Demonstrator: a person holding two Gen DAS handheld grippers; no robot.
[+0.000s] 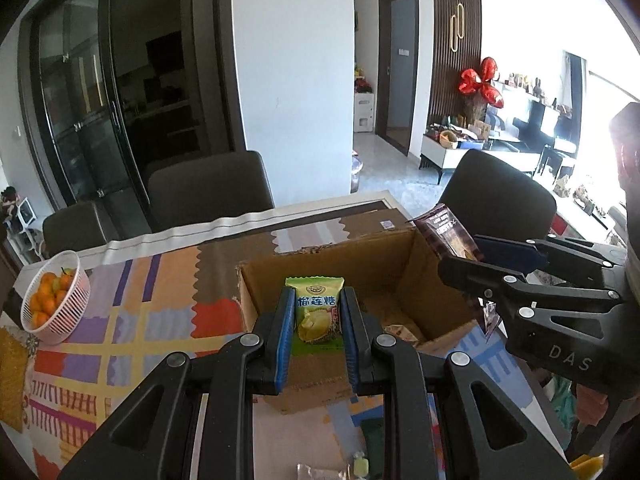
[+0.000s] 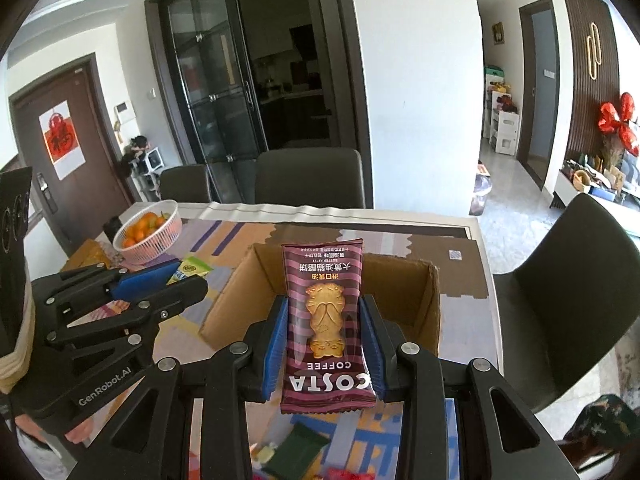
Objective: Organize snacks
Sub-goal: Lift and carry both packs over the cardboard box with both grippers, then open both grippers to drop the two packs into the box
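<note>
We are midway; our left gripper point(image 1: 317, 320) clamps a green candy packet point(image 1: 318, 312) and our right gripper point(image 2: 325, 344) a purple biscuit packet point(image 2: 325, 320), both above the cardboard box point(image 1: 384, 264); loose snacks point(image 2: 296, 448) wait on the table

**Camera placement: two wrist fisheyes**

Left wrist view: close above the open brown cardboard box point(image 1: 360, 280), facing dark chairs, other gripper at right edge.
Right wrist view: same box point(image 2: 400, 280) centre frame, other gripper lower left.
Shared: box, white basket of oranges point(image 1: 56, 300) point(image 2: 148, 232).
</note>
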